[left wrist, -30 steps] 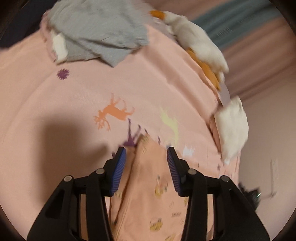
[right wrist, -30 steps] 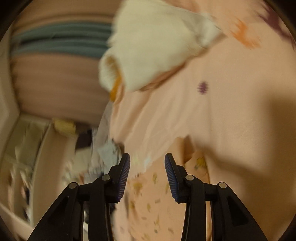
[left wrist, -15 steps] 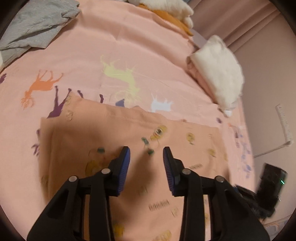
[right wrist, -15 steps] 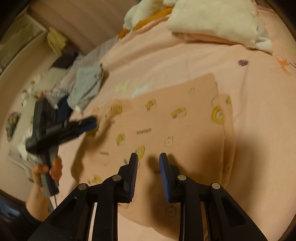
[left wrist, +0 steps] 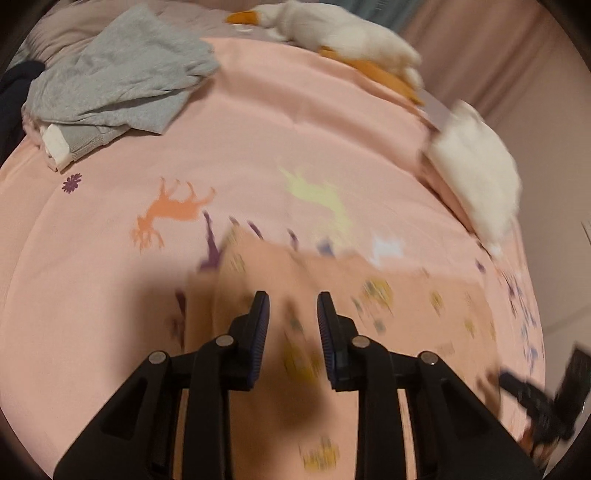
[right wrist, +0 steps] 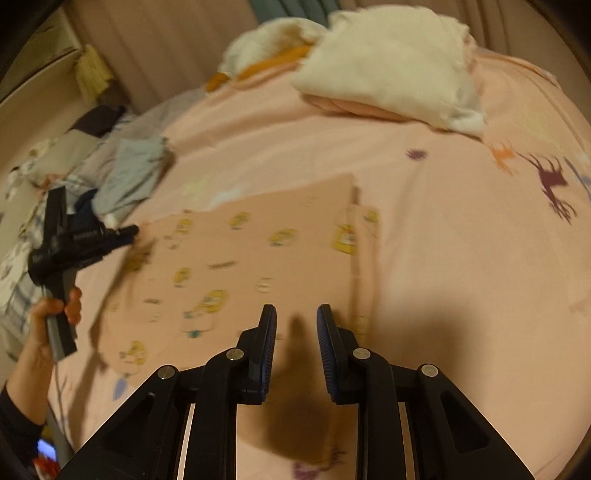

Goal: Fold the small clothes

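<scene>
— While the small peach-pink garment printed with yellow cartoon figures lies flat on the pink bedsheet with deer silhouettes, where do the tongs stand?

— Both hover over that garment. The left gripper hangs above its left part, the jaws parted with nothing between them; they have just been narrowing. The right gripper hangs above the garment's near right edge, jaws likewise parted and empty, after closing in a little.

— And around the garment?

— Beyond its far edge, to the left, a crumpled grey cotton garment. Beyond it to the right, a folded fluffy white blanket at the bedsheet's edge, and past that a white plush duck with orange bill and feet.

— Is the person visible?

— In the right wrist view, the left hand grips the left gripper's handle just beside the garment's left edge; a dark sleeve shows below it.
</scene>
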Demonstrator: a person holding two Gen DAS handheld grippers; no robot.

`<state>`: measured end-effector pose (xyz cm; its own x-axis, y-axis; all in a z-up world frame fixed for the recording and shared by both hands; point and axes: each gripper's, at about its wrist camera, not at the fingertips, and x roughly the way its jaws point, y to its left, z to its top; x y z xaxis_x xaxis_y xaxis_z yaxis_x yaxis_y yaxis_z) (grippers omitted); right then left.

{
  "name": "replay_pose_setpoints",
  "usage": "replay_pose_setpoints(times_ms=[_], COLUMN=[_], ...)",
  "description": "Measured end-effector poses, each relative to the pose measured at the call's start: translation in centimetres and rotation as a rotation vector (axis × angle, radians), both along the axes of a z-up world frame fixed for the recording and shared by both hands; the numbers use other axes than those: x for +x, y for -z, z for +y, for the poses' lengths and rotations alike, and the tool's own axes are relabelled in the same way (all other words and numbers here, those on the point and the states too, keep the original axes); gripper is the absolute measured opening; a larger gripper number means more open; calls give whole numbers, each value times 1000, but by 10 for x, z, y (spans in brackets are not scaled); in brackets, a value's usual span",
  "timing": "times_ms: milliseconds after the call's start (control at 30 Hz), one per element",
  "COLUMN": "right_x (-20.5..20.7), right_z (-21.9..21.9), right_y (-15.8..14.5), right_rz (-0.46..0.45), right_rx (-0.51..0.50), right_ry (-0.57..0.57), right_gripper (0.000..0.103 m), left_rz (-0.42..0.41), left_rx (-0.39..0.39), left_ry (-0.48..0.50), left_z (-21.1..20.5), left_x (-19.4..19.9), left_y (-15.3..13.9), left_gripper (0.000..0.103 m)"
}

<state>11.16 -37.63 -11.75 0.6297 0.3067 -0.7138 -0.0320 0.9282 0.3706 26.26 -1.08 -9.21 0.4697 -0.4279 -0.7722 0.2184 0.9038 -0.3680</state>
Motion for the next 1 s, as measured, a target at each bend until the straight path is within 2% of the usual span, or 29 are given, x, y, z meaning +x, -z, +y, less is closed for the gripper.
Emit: replay_pose_setpoints(times_ms=[100,233,300,400,467,533,633,667,733,767,800,1000], right_x=[4,2,-4,-16,-23,-30,-40,-43,-48,-51,-53,-56], right_z=[20,37,39,35,29,21,11,10,8,8,9,18], right_y=[3,16,23,30,34,37,35,33,26,23,19,2], right_rz=[11,52,69,94,110,121,130,131,124,115,105,46], right_rx=[-20,-61,-102,-138,-130,-131,-99,-96,-87,-88,-87,-52], right_ry=[-45,-62,-59,-47,-37,-18,-2,2,5,9,11,-8], right_gripper=[26,26,26,26,23,11,11,11,11,12,14,17], left_rz=[-23,-19,1,8,21,43,37,35,33,26,13,1], left_rx=[1,64,89,43,34,27,22,16,-9,-16,-20,-36], left_ry=[77,135,140,114,102,95,89,81,61,47,32,-5], left_z=[-5,-8,-2,16,24,30,38,40,46,49,52,57], left_x=[-37,-74,-87,-103,-110,-118,-133,-136,-140,-140,-142,-133], left_y=[1,20,34,39,39,42,36,31,24,20,17,12], left_gripper=[25,24,24,25,24,23,23,25,35,51,62,63])
